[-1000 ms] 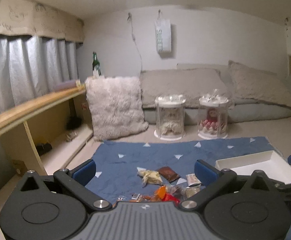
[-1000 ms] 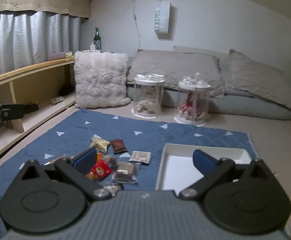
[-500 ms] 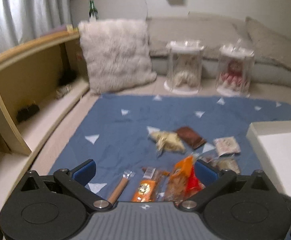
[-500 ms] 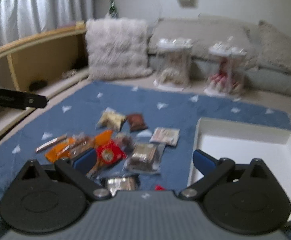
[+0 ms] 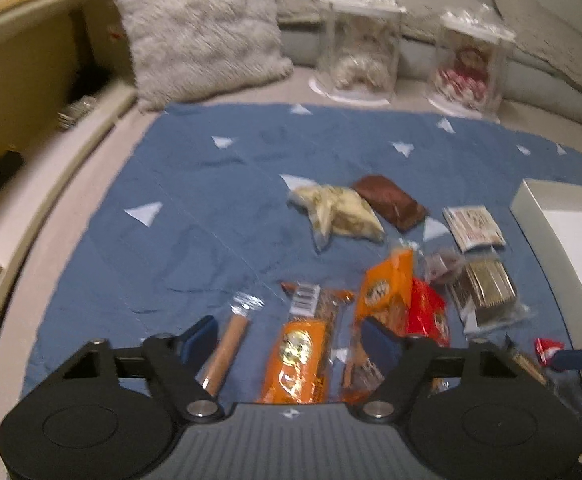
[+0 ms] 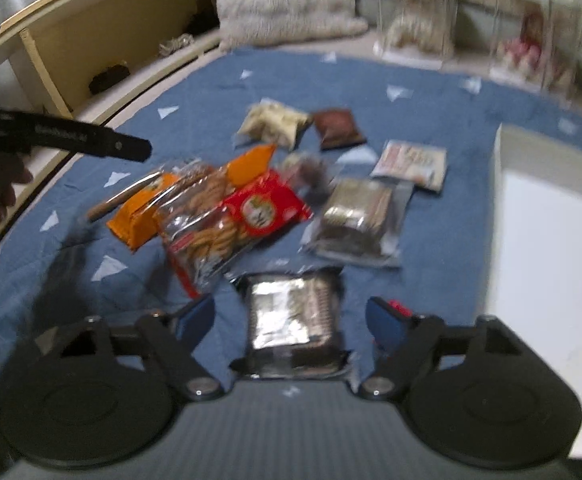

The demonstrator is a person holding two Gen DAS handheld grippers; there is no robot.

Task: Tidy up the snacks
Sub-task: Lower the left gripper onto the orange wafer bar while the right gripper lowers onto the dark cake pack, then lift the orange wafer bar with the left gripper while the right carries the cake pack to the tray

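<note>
The right gripper, jaws closing but not yet touching, frames a silvery foil packet lying flat near the blue mat's front edge. It looks light, crinkly and slick, so a pinch across its narrow sides should hold best. The left gripper, also closing on nothing yet, straddles an orange wrapper and a thin brown stick, both likely light and crushable. The white tray at the mat's right edge shows no snacks inside.
</note>
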